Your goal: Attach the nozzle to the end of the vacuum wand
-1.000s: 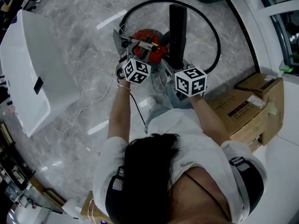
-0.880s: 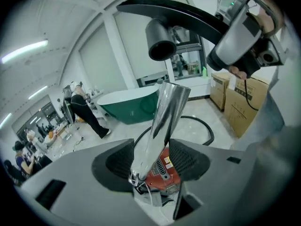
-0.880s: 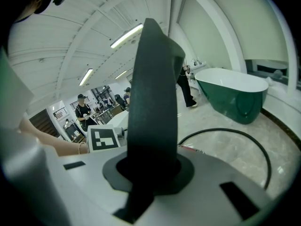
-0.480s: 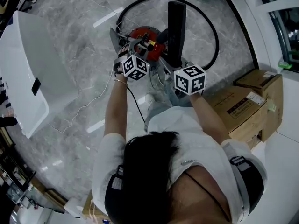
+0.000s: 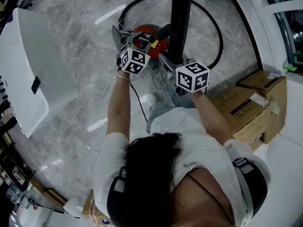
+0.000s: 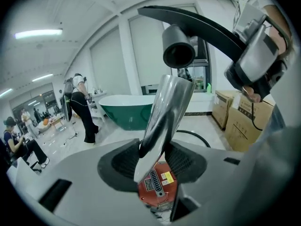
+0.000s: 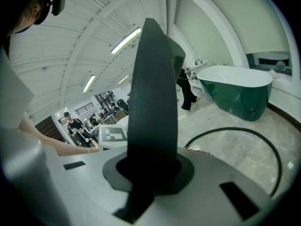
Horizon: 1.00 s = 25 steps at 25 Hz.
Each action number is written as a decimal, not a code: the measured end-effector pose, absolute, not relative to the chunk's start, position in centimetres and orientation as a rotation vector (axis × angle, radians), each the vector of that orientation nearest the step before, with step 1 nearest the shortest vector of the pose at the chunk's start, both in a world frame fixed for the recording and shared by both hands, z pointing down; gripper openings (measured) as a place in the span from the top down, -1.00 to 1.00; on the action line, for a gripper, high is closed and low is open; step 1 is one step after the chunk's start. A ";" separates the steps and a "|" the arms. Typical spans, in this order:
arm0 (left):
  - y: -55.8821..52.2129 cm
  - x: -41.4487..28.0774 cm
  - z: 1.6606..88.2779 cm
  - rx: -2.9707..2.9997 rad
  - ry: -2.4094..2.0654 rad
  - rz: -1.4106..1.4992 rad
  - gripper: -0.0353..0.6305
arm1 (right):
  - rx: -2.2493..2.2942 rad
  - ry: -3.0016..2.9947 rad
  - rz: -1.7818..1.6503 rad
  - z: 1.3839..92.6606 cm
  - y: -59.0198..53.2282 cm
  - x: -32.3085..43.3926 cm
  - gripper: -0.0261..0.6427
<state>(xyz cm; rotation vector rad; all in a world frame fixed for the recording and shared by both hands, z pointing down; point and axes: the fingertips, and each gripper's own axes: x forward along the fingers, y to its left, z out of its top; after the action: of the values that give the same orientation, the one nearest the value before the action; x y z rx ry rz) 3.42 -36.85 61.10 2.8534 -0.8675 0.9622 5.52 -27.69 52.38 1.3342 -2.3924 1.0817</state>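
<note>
In the left gripper view, the chrome vacuum wand point(image 6: 165, 108) stands up between the jaws of my left gripper point(image 6: 157, 161). Those jaws are closing, with the black pads point(image 6: 123, 160) close on either side of the tube. My right gripper point(image 7: 150, 171) is shut on the flat black nozzle point(image 7: 155, 102). That nozzle point(image 5: 180, 20) reaches up the head view, right of the red vacuum body point(image 5: 150, 38). The left gripper point(image 5: 142, 45) hangs over that red body, with the right gripper point(image 5: 179, 60) beside it. The nozzle's round socket point(image 6: 178, 53) hangs just above the wand's top.
A black hose point(image 5: 215, 25) loops on the marble floor around the vacuum. A white bathtub point(image 5: 28, 65) stands at the left and cardboard boxes point(image 5: 253, 105) at the right. A green bathtub point(image 7: 240, 91) and several people are farther off.
My left gripper has moved up the head view, onto the red vacuum body. The right gripper and the nozzle have hardly shifted.
</note>
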 end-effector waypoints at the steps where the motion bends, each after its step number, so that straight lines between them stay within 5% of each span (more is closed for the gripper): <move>1: -37.3 3.3 60.9 2.844 -0.883 0.937 0.39 | 1.333 -2.399 1.081 52.4 -28.0 5.4 0.78; 25: -41.0 1.8 58.8 2.734 -0.992 0.679 0.35 | 1.125 -2.550 1.273 51.8 -32.4 3.0 0.78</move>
<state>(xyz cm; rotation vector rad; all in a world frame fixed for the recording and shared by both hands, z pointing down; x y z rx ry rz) 1.83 -40.97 58.83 2.7342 -0.9918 0.6786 3.01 -32.39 51.81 1.1253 -2.5495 1.2734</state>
